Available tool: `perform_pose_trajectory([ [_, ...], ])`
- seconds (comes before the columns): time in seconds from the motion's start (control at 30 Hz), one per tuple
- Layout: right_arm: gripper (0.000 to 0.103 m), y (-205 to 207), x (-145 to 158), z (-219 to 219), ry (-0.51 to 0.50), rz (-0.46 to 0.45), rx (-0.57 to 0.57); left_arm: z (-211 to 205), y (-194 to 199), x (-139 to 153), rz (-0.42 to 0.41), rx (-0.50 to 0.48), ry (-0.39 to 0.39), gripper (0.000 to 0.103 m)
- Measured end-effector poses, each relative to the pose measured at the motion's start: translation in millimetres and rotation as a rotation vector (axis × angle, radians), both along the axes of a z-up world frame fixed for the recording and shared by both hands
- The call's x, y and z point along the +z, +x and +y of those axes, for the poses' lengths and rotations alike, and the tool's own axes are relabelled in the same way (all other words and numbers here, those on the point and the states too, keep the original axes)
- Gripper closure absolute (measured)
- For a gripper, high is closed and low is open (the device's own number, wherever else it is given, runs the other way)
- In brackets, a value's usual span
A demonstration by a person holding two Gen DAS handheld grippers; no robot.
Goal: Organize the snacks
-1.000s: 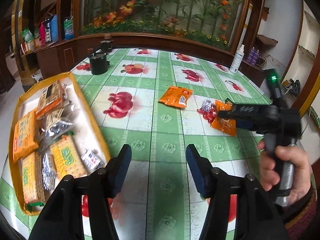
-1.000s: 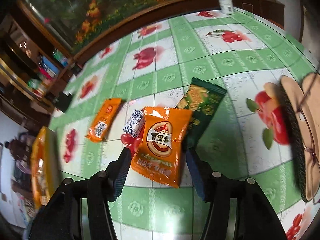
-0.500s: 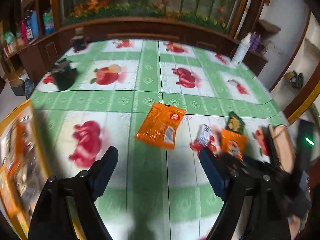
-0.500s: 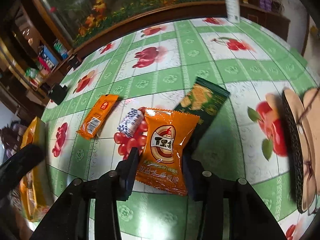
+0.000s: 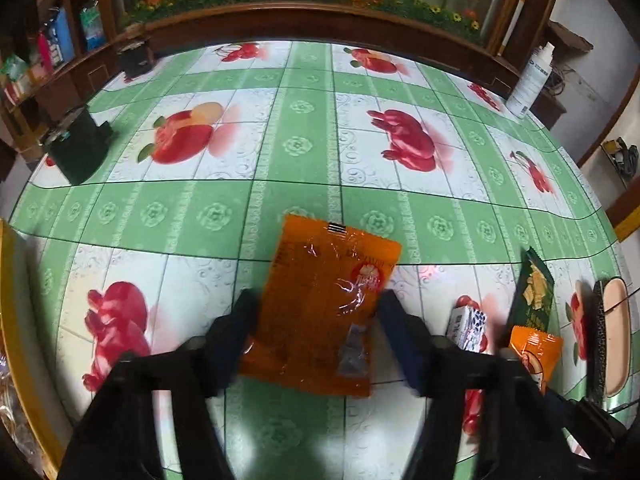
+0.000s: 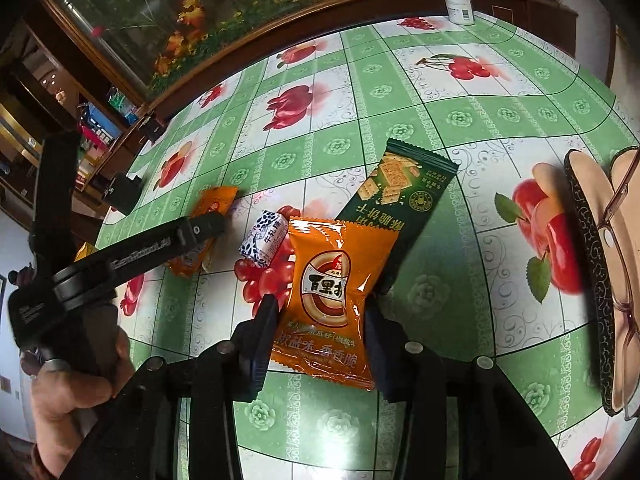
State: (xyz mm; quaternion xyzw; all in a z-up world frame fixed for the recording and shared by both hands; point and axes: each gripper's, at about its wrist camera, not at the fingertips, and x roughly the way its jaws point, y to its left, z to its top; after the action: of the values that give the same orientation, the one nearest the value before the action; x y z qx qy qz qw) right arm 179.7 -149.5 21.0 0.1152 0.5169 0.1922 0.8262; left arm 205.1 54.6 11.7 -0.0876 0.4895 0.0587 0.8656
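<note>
Left wrist view first: your left gripper (image 5: 316, 320) is down over the flat orange packet (image 5: 326, 304), and its jaws have just been closing in, one on each long edge. The motion blur stops me telling whether the pads bite yet, so I'd call them around it, not clamped. At the far left edge you can just see the yellow rim of the tray (image 5: 10, 304) with wrappers in it, so some snacks look already sorted. Off to the right, the small blue-and-white candy (image 5: 466, 326) and the green cracker pack (image 5: 534, 290) lie on the tablecloth (image 5: 304, 148), unsorted.

Right wrist view now: your right gripper (image 6: 318, 326) has its jaws pinched into the sides of the orange seed packet (image 6: 332, 300), and the wrapper buckles between them, so that one is held. Its top corner overlaps the green cracker pack (image 6: 400, 188); the candy (image 6: 264, 242) sits just beside it. Your hand (image 6: 76, 376) carries the left tool over the far orange packet (image 6: 210, 216).

My read: partway through. Two packets are being claimed, and two more wait for the tray.
</note>
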Motion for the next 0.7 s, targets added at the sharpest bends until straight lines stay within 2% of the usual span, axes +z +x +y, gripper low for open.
perform_pose_trajectory([
  [0.17,0.058,-3.8,0.5,7.4,-0.006,-0.003,0.037,-1.9,-32.2,0.4,-0.014,0.013,0.001,0.046],
  [0.4,0.058,-24.7,2.7,39.6,-0.097,-0.057,0.175,-15.7,-133.3,-5.1,-0.089,0.014,0.053,0.046],
  [0.53,0.054,-32.3,2.0,50.1,-0.165,-0.095,0.207,-10.0,-158.1,-7.1,-0.119,0.031,0.072,0.045],
  [0.6,0.047,-34.3,0.7,53.1,-0.189,-0.11,0.21,-11.1,-160.6,-7.6,-0.133,0.024,0.078,0.045],
  [0.7,0.047,-37.7,-0.8,58.4,-0.24,-0.149,0.213,-15.7,-162.0,-9.4,-0.142,0.019,0.104,0.045],
])
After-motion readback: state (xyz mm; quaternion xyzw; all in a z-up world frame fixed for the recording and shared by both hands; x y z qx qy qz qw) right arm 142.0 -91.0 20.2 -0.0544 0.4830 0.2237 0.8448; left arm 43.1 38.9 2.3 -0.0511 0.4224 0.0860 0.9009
